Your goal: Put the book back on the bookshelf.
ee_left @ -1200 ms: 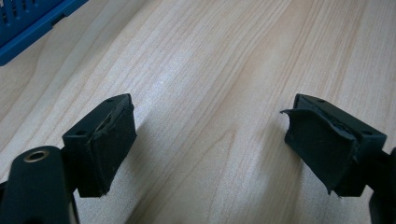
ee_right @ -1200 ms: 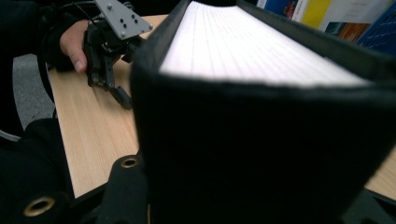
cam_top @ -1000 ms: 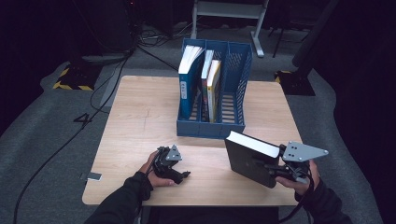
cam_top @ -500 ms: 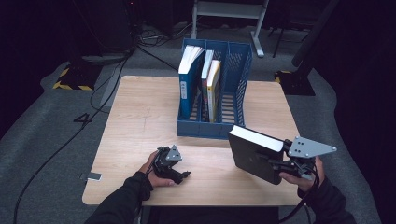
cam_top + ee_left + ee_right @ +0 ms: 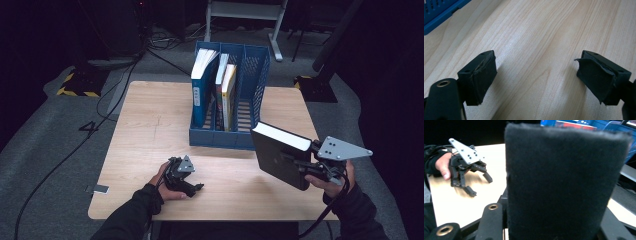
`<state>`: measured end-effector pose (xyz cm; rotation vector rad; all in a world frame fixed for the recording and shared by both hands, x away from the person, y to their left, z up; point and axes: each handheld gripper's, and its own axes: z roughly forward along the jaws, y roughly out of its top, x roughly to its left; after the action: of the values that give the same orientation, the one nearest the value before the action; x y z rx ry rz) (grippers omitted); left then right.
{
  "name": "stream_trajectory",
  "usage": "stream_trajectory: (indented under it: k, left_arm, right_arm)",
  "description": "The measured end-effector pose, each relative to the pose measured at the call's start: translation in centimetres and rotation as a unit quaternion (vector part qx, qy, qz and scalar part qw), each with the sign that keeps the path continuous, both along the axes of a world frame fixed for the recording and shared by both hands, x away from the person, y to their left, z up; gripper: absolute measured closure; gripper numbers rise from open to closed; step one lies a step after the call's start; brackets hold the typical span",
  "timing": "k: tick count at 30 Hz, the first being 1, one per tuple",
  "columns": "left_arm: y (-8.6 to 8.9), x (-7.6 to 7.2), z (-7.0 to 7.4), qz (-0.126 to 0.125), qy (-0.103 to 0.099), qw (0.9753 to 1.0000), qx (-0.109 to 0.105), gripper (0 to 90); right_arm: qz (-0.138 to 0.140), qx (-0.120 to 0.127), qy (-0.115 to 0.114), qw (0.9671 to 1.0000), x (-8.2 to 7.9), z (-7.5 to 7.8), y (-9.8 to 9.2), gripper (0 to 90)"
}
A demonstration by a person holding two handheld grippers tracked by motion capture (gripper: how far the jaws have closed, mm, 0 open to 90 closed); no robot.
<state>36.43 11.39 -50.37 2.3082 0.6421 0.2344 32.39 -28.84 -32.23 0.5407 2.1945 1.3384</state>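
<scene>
The worktop (image 5: 150,125) has a blue file rack (image 5: 252,100) at the back. Black hardcover book (image 5: 277,155) is up in the air just in front of it, right gripper (image 5: 307,167) clamped on its lower edge. Looks stiff, fairly heavy, fuzzy cover, so grip near the spine. Left gripper (image 5: 182,176) rests idle, fingers (image 5: 480,75) wide apart, empty.

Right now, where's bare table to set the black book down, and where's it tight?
Open wood: the table's whole left part, beside the blue file rack, and the front strip between the left claw and the black book in the right claw. Tight: the rack's left and middle slots hold books; its right slot looks free.
</scene>
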Motion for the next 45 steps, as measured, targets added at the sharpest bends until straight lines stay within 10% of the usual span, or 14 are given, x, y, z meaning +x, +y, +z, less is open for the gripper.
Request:
stream_trajectory:
  k: [45]
  left_arm:
    - [0.0, 0.1, 0.0, -0.003, 0.0, 1.0, 0.001, 15.5]
  right_arm:
    - [-0.058, 0.015, -0.028, 0.9978, 6.1, 4.6, 2.2, 53.1]
